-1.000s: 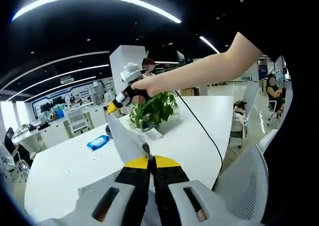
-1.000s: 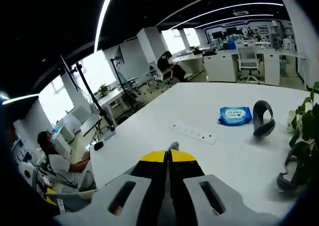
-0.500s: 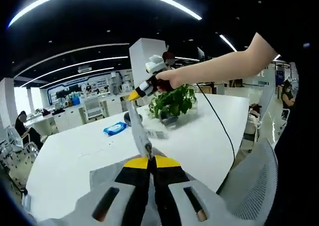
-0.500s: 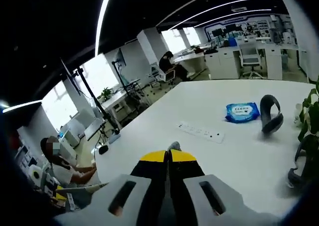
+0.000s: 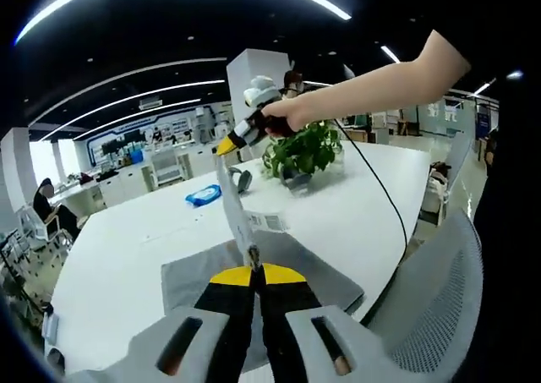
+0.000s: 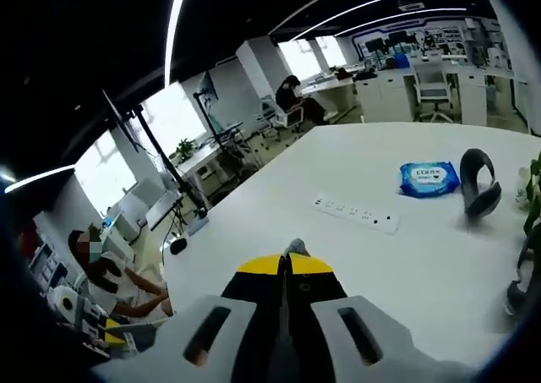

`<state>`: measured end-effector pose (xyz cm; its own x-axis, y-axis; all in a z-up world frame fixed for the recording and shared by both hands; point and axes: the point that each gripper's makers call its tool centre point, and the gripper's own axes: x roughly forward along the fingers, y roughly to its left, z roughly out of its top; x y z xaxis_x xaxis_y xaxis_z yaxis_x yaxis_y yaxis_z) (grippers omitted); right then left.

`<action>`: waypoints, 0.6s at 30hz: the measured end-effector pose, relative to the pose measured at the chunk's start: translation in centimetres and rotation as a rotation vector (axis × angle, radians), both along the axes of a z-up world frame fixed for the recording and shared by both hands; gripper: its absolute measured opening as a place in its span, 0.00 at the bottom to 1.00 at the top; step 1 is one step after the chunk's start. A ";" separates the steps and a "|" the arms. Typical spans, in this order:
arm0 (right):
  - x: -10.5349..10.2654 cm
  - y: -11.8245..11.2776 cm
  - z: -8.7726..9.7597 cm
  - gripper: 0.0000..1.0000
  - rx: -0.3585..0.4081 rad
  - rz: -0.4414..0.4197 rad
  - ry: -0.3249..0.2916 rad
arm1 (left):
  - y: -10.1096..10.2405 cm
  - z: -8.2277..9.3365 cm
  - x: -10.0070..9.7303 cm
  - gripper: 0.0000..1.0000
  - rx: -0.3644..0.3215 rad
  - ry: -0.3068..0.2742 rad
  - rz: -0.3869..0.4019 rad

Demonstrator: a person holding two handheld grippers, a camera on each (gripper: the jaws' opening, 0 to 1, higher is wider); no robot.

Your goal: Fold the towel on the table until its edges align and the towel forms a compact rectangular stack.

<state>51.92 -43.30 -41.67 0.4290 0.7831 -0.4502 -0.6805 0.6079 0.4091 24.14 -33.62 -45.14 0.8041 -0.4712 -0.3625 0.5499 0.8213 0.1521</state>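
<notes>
— Reading any labels? What writing can you make out?

— Only a blue wipes pack (image 6: 428, 178) on the white table (image 6: 338, 256), past the white power strip (image 6: 355, 215); it carries white lettering too small to read. In the left gripper view the same pack (image 5: 204, 196) lies toward the far edge, and a small printed card (image 5: 269, 222) lies on the table just beyond the towel, its print too blurred to read.

— How are the hands and arms placed?

— A bare forearm (image 5: 372, 85) comes in from the upper right of the left gripper view, its hand (image 5: 283, 117) wrapped around the right gripper (image 5: 225, 149), which is raised well above the table, in front of a potted plant (image 5: 306, 150).

— And the grippers themselves?

— The left gripper (image 5: 256, 275) has its yellow-tipped jaws clenched on a grey towel (image 5: 279, 269). A narrow band of the cloth rises taut from those tips up to the right gripper's yellow tip. In its own view the right gripper (image 6: 286, 265) is likewise pinched together, a small bit of grey cloth showing just at the tips.

— Where does the towel lie?

— Its main part lies flat near the table's near edge, directly under and beyond the left jaws, next to a grey mesh chair back (image 5: 435, 307). A dark headset (image 6: 480, 183) lies beside the wipes pack.
</notes>
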 end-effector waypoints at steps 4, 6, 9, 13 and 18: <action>0.0 1.0 -1.1 0.00 -0.011 0.004 0.013 | 1.5 -1.2 0.3 0.01 -0.013 0.036 0.022; 0.1 1.3 -1.5 0.00 -0.015 0.006 0.020 | 2.2 -1.9 0.4 0.01 -0.003 0.049 0.029; 0.1 2.1 -2.2 0.00 -0.010 0.000 0.037 | 3.1 -3.3 0.6 0.01 0.019 0.080 0.042; 0.4 3.2 -3.3 0.00 -0.013 -0.006 0.058 | 4.4 -5.0 0.9 0.01 0.055 0.106 0.054; 0.7 4.9 -5.0 0.00 -0.040 -0.007 0.080 | 5.7 -6.6 1.2 0.01 0.060 0.145 0.073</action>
